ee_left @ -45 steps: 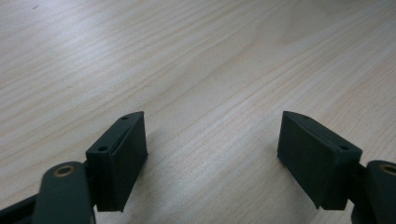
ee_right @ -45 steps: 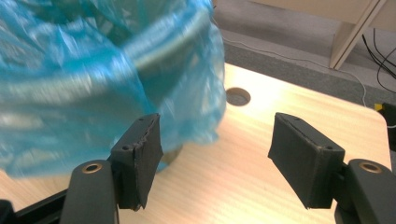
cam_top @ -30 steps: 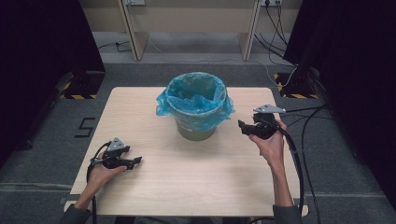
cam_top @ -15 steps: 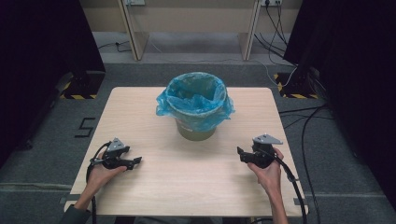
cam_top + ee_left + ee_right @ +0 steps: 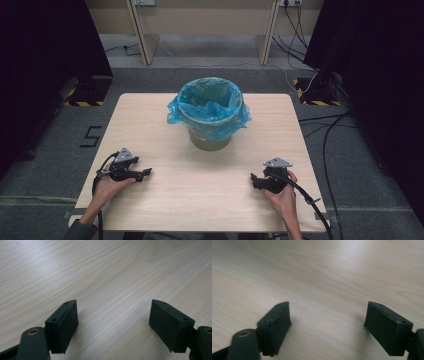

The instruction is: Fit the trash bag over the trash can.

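From the high view I note the bin (image 5: 210,117), lined with a blue bag (image 5: 207,107), standing upright on the table (image 5: 200,200) toward its far middle, with my left gripper (image 5: 142,174) well apart from the bin on its near left and my right gripper (image 5: 256,181) well apart on its near right, both low over the wood. My left gripper view adds what that camera cannot resolve: the left gripper (image 5: 113,315) has its jaws spread wide over bare wood grain, nothing between them. My right gripper view shows the right gripper (image 5: 327,315) likewise, its jaws having just been opening, now spread with nothing between them.
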Available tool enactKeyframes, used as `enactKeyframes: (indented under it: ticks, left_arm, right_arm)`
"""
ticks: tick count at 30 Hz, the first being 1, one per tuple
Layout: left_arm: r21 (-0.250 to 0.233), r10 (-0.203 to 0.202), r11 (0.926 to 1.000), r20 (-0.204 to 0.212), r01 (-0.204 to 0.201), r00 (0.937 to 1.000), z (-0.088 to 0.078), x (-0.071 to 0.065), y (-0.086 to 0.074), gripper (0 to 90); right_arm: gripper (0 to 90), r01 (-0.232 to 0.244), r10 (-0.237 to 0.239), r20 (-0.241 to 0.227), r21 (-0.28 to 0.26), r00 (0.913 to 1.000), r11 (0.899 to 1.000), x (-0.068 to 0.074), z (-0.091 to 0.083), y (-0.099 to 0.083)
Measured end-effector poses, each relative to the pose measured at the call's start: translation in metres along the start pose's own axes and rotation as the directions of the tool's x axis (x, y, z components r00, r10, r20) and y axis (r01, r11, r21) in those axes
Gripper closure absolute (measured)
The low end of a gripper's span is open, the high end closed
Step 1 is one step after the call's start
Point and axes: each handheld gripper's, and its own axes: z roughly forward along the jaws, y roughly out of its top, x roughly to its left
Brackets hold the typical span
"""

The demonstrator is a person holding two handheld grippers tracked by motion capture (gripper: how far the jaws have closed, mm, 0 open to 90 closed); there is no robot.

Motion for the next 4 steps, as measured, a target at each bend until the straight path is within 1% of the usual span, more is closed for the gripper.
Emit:
enactKeyframes:
  ticks: [1,2,4]
  left_arm:
    - [0.0,0.0,1.0,0.0,0.0,1.0,0.0,0.0,0.0,22.4]
    - [0.001,0.0,1.0,0.0,0.0,1.0,-0.0001,0.0001,0.0001,22.4]
    - [0.0,0.0,1.0,0.0,0.0,1.0,0.0,0.0,0.0,22.4]
  right_arm:
    - [17.0,-0.013,0.013,-0.003,-0.011,0.9999,1.0,0.0007,0.002,-0.0016]
    - [16.7,-0.022,0.022,-0.007,-0.011,0.9997,1.0,0.0011,0.0023,-0.0019]
    - [15.6,-0.02,0.02,0.0,-0.017,0.9998,1.0,0.0022,0.0026,-0.0023]
